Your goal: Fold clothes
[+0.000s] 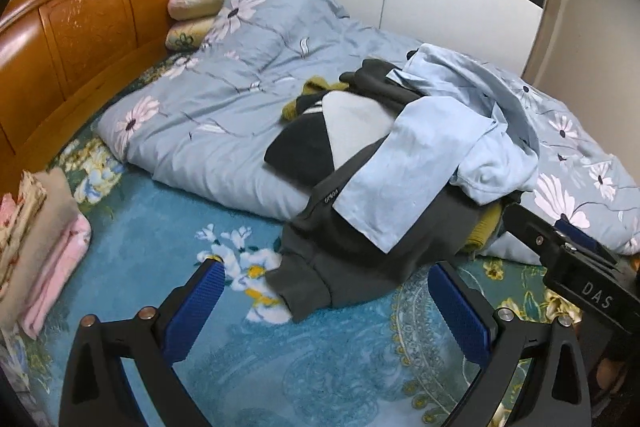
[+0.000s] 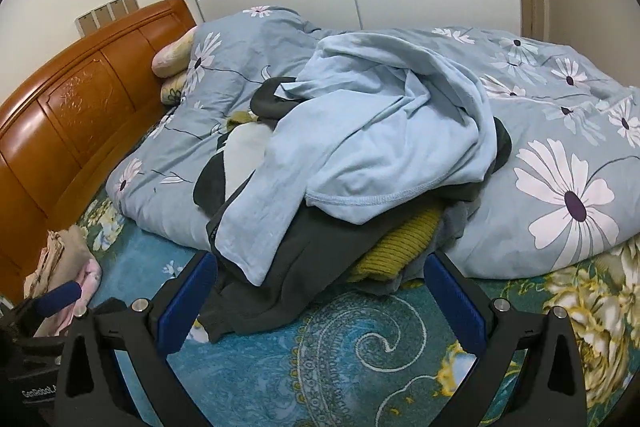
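The pile (image 2: 360, 163) of unfolded clothes sits mid-bed, spilling off the near edge of the quilt (image 2: 560, 131) onto the teal sheet (image 2: 360, 355). On top lies a light blue shirt (image 2: 384, 131), crumpled, one sleeve (image 1: 384, 183) trailing toward the near side; under it a dark grey garment (image 1: 360, 267) hangs nearest the grippers, with a mustard knit (image 2: 396, 247) and a black-and-white piece (image 1: 340, 123) partly buried. All of it looks soft, light and limp, likely to sag and drag its neighbours, so the blue shirt seems best taken first, by its stitched hem (image 2: 340, 201) or the sleeve end. No containers are in view; the only store is a folded stack (image 1: 44, 239) of pink and beige cloth at the far left by the headboard (image 1: 80, 39). The left gripper (image 1: 328, 307) and right gripper (image 2: 320, 303) both hover near the pile's near edge, jaws spread wide, holding nothing.
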Demonstrator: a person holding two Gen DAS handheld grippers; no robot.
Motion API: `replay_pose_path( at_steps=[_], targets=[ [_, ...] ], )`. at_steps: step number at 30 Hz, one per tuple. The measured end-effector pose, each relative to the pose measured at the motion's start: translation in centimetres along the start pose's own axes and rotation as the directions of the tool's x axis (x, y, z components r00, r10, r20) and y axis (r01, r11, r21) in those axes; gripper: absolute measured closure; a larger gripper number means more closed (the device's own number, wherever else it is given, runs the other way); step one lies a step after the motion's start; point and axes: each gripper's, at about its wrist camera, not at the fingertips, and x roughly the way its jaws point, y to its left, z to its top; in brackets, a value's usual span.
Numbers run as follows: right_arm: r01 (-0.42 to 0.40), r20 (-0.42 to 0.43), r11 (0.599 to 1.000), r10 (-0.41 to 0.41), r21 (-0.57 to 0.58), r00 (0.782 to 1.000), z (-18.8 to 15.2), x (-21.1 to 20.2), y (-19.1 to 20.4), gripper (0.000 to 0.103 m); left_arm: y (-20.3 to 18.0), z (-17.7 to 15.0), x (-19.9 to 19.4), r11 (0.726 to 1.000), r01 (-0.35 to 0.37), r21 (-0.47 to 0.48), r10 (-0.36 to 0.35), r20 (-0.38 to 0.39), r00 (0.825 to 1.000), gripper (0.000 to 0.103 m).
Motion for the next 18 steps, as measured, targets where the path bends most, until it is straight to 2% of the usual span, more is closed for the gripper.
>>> replay_pose_path(
  at_steps=[7, 18],
  targets=[
    [0.001, 0.010, 1.000, -0.001, -0.007, 1.000, 0.18, -0.19, 0.05, 0.000, -0.58, 0.10, -0.24, 1.000, -0.002, 0.012, 0.001, 0.020, 1.000, 0.000],
    [-0.006, 0.000, 1.000, 0.006, -0.013, 1.000, -0.14, 0.25, 0.15, 0.000, -0.24, -0.07, 0.05, 1.000, -0.006, -0.008, 0.006, 0.007, 1.000, 0.000]
  ],
)
